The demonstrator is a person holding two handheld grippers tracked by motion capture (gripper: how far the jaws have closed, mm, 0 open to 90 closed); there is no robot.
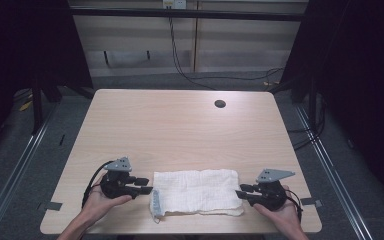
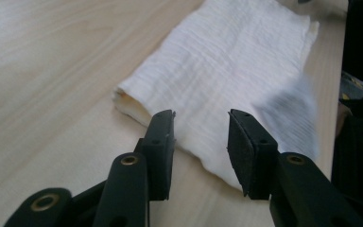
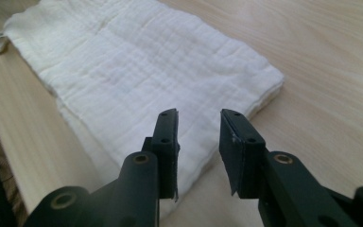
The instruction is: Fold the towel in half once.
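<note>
A folded white cloth (image 1: 198,192) lies flat near the front edge of the wooden table (image 1: 180,125), between the two hands. My left gripper (image 1: 145,186) sits at the cloth's left end, open, its jaws pointing at the cloth with nothing between them. In the left gripper view the gripper (image 2: 201,118) hovers just above the cloth (image 2: 227,71) at its near edge. My right gripper (image 1: 241,191) is at the cloth's right end, also open and empty. In the right gripper view the gripper (image 3: 198,116) is over the near corner of the cloth (image 3: 142,66).
A round dark cable hole (image 1: 220,104) sits at the table's far right. Bits of tape (image 1: 310,202) mark the front corners. Black cables (image 1: 180,60) run over the floor behind the table. Dark curtains stand at both sides.
</note>
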